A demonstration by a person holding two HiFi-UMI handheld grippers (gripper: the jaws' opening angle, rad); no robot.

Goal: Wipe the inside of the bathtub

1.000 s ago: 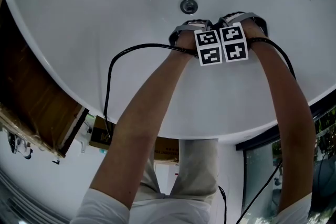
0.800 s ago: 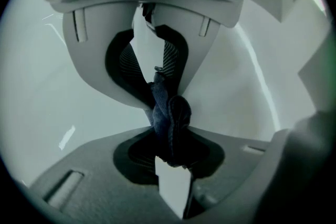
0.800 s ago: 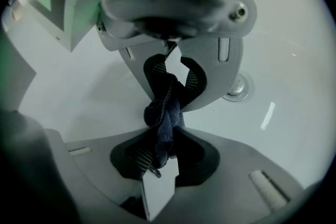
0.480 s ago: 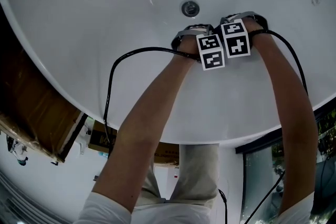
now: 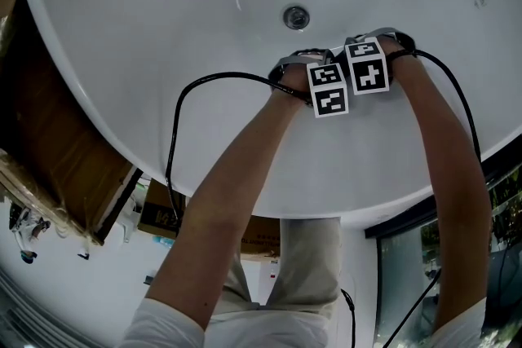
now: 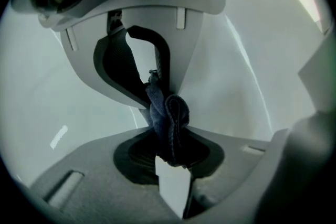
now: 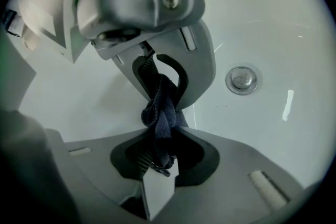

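As left gripper [image 6: 160, 115] and right gripper [image 7: 161, 120] each clamped bunched dark blue cloth [image 6: 176, 115], pair stood side by side low in bathtub [image 5: 147, 28], just at 5 o'clock of drain [image 5: 296, 16] — wiping judged under way; surface looked clean, share left untellable.

Head camera stares steeply down into the bathtub [image 5: 122, 28]; cameras on left tool [image 6: 165, 113] and right tool [image 7: 163, 118] sit close behind their jaws; the right's shares the drain [image 7: 241, 80].
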